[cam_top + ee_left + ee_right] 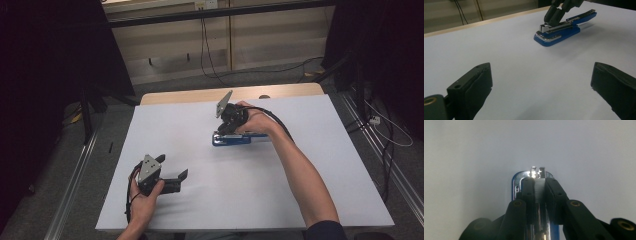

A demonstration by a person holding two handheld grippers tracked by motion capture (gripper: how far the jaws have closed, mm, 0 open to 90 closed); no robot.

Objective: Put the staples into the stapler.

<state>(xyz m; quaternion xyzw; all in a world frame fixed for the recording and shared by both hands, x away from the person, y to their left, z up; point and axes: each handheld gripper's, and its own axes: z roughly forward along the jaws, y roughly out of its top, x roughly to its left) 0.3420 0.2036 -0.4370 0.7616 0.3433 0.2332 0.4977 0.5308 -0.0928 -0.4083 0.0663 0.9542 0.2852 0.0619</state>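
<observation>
A blue stapler (234, 140) with a chrome nose lies on the white table (310, 150), a little right of centre towards the far side. Its blue top arm (584, 15) is swung up and back, baring the metal staple rail (539, 187). My right gripper (223, 131) comes down on the stapler's front end, shut on that rail just behind the chrome nose (537, 173). In the left gripper view the stapler (559, 35) lies ahead with the right gripper (552, 18) on it. My left gripper (172, 166) is open near the front left, holding nothing, its jaws wide in its own view (541, 75).
The table's wooden far edge (200, 95) shows beyond the white sheet. Cables (207, 55) trail on the floor behind, and more cable (395, 135) lies at the right. Dark stands (87, 110) flank the table on the left.
</observation>
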